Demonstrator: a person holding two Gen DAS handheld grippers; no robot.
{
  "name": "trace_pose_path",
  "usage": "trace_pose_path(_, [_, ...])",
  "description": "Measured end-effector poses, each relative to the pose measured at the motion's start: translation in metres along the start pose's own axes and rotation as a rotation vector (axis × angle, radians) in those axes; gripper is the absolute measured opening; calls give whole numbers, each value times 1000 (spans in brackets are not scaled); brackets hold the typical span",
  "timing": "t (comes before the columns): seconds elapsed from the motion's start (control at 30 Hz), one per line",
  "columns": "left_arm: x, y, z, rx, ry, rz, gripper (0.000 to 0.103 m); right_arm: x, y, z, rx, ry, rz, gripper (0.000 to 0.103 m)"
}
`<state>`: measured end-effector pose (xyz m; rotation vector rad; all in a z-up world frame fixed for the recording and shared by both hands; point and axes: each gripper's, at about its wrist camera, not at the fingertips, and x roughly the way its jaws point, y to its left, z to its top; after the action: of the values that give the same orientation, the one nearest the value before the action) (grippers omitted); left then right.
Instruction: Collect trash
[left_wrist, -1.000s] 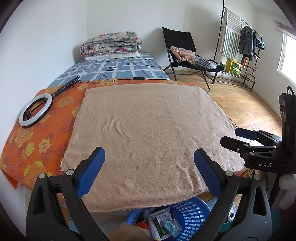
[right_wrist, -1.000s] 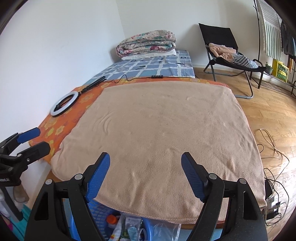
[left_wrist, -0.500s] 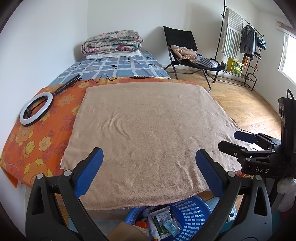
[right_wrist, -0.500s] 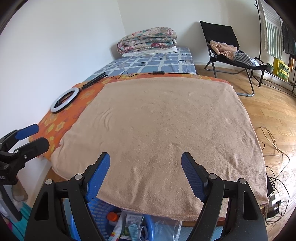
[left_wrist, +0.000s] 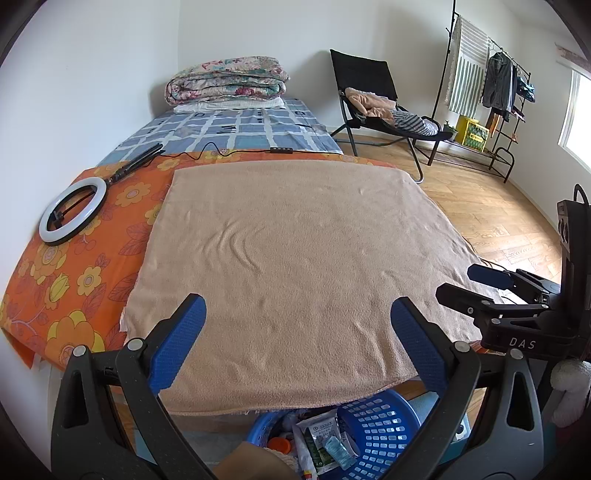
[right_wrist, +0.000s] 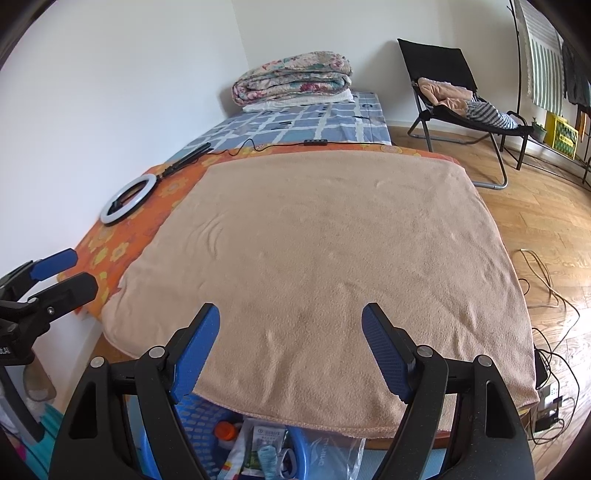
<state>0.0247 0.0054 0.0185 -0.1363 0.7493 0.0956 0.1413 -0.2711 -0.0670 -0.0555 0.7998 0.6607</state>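
A blue plastic basket (left_wrist: 380, 432) sits on the floor below the near edge of the bed, with trash in it: a white and green packet (left_wrist: 321, 435), an orange-capped item (left_wrist: 279, 445) and wrappers. It also shows in the right wrist view (right_wrist: 199, 424). My left gripper (left_wrist: 297, 317) is open and empty above the tan towel (left_wrist: 295, 251). My right gripper (right_wrist: 290, 328) is open and empty over the same towel (right_wrist: 332, 243). Each gripper shows at the other view's edge.
A white ring light (left_wrist: 72, 210) with a cable lies on the orange flowered sheet (left_wrist: 85, 266). Folded quilts (left_wrist: 225, 79) are at the far end of the bed. A black chair (left_wrist: 373, 96), a clothes rack (left_wrist: 495, 92) and floor cables (right_wrist: 546, 295) stand on the right.
Both grippers have risen and pulled back slightly, so the towel's near edge and the basket show a little more. Both stay open and empty.
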Motion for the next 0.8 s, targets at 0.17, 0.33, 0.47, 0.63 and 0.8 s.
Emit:
trace_pose_path(0.17, [0, 0, 1, 1, 0, 0, 102, 1, 0, 0, 2, 2, 0, 79])
trace_pose_path(0.33, [0, 0, 1, 0, 1, 0, 102, 1, -1, 0, 2, 3, -1, 79])
trace_pose_path(0.47, [1, 1, 1, 1, 2, 0, 102, 3, -2, -2, 2, 10, 1, 79])
trace_pose_path(0.63, [1, 1, 1, 0, 3, 1, 102, 3, -3, -3, 4, 10, -1, 79])
trace_pose_path(0.8, [1, 1, 2, 0, 4, -1, 102, 2, -5, -4, 7, 10, 0, 79])
